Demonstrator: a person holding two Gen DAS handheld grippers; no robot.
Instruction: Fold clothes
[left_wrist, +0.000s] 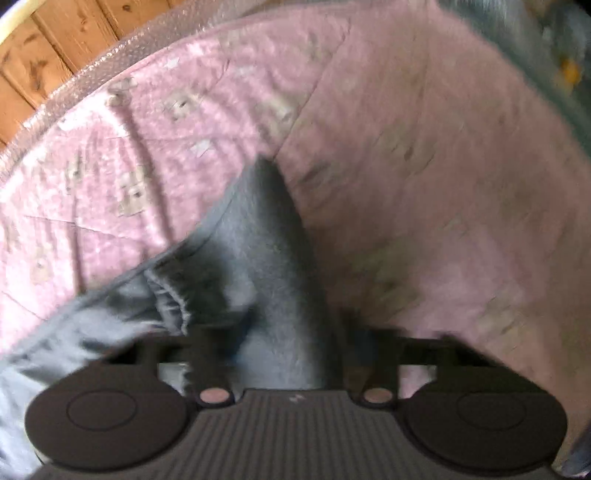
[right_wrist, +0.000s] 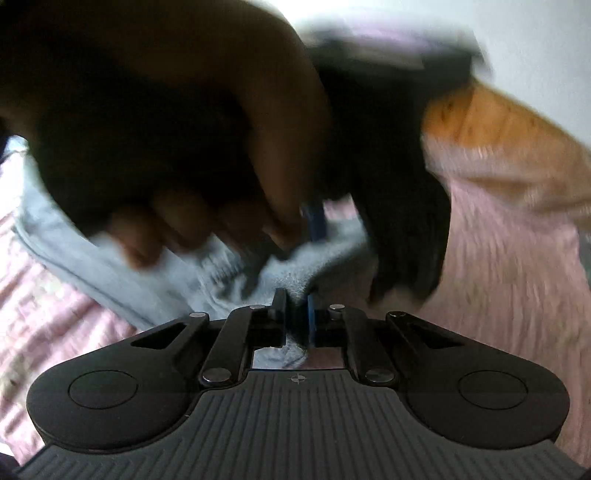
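We see the right gripper (right_wrist: 295, 295) pinching a fold of light grey fleece garment (right_wrist: 295, 275) over pink quilted bedding (right_wrist: 509, 266), the person's blurred hand (right_wrist: 166, 140) close above.

I saw a pink quilted bedspread (left_wrist: 406, 184) with pale patches across most of the left view, a clear bubbly plastic edge (left_wrist: 92, 70) along its border, and knotty wooden boards (left_wrist: 55, 37) beyond that in the corner

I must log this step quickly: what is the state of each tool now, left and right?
Left tool: closed on the grey garment.
Right tool: closed on the same grey garment.
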